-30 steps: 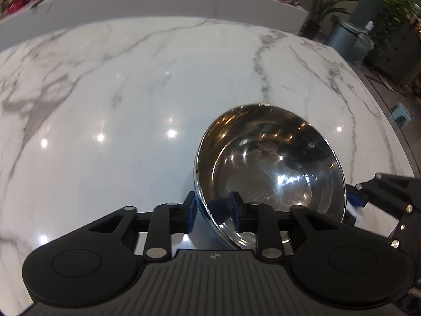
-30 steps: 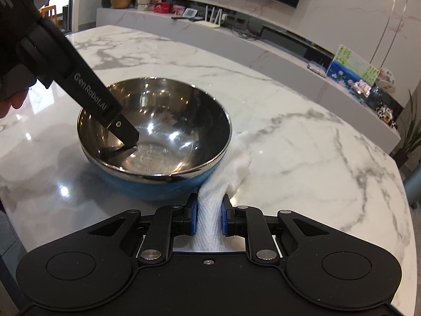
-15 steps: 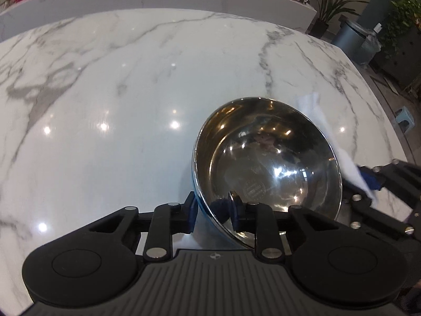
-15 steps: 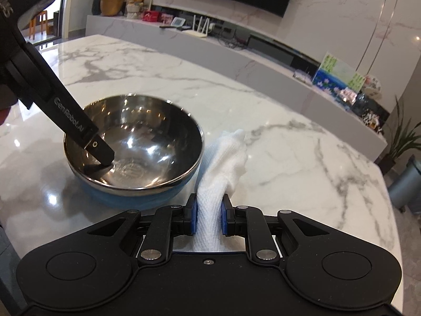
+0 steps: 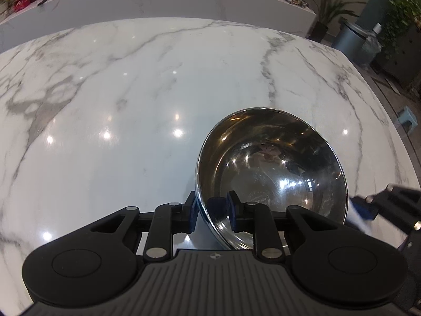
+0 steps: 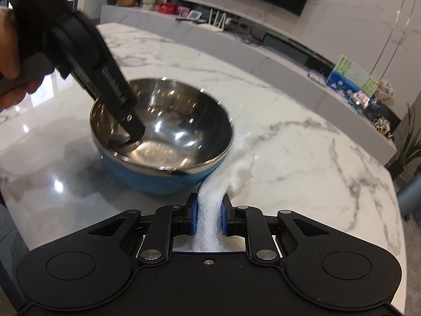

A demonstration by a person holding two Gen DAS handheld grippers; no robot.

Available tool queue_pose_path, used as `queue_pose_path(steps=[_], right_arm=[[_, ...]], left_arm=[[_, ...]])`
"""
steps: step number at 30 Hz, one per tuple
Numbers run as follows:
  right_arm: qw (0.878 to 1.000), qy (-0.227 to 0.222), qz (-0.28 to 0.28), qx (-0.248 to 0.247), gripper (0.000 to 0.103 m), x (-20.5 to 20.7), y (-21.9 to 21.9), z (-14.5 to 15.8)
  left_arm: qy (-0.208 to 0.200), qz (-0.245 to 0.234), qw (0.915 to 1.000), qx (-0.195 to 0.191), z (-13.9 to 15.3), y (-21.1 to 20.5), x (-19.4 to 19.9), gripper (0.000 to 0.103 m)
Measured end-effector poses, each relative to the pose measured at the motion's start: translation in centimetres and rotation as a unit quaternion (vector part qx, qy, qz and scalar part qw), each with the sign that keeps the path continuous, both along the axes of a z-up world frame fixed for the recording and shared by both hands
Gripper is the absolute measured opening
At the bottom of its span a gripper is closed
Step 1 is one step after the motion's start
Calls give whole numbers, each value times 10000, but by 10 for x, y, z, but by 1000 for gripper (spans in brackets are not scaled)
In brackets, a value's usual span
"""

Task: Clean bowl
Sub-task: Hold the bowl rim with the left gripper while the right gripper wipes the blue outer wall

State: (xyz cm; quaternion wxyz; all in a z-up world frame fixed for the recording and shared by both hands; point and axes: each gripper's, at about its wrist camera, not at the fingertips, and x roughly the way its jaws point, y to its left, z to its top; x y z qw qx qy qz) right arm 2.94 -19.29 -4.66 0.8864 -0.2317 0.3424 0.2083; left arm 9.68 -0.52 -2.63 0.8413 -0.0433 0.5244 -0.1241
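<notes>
- Left wrist view: the left gripper (image 5: 211,212) is straddling the near rim of a steel bowl (image 5: 271,166), one pad outside the wall and one inside. Its jaws have just been easing apart a little, with the rim between them, and the pads are pressing on the wall.
- The bowl is sitting on a white marble table (image 5: 131,92), just ahead of these tongs and slightly right of them.
- Right wrist view: a person's hand (image 6: 10,60) is holding the left tongs, far left.
- The bowl, blue outside, is lying ahead and left of the right gripper (image 6: 209,217).
- That gripper is clamping a white cloth (image 6: 210,221), which is trailing forward against the bowl's right side.
</notes>
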Motion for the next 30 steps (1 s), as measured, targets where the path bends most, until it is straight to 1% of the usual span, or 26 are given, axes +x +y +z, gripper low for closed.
queue_pose_path(steps=[2,4,7,10,12,17,19,20,24,30], right_arm=[[10000,59,29,-13,15,-1,2,-3],[9999,102,57,-15,15,-2,4,-5],[9998,137,130,-32,15,-6,8,-6],[9996,166,209,-28,15,-9,9,-4],[9996,138,243,-82,15,-10,8,-3],[9999,-120,-46,-59,15,-3,-3,4],[9997,-218,-126,-13,15,-1,-6,9],[9994,-306,-167,34,15,0,-9,14],[9990,-418,-122,73,15,5,-9,22],[9996,-285,16,16,15,4,-3,17]], left_arm=[[120,104,9998,-140,-2,2,-4,35],[190,117,9995,-218,-5,2,-9,38],[212,93,9995,-224,-5,1,-11,38],[187,68,9997,-120,-4,0,-10,37],[170,57,9998,-118,-3,2,-9,35],[27,-78,10000,45,1,5,-4,22],[-26,-114,9998,148,3,5,-1,19],[-51,-139,9997,202,4,4,1,19],[-105,-226,9992,301,5,-1,7,19],[-153,-292,9990,304,4,-3,7,19]])
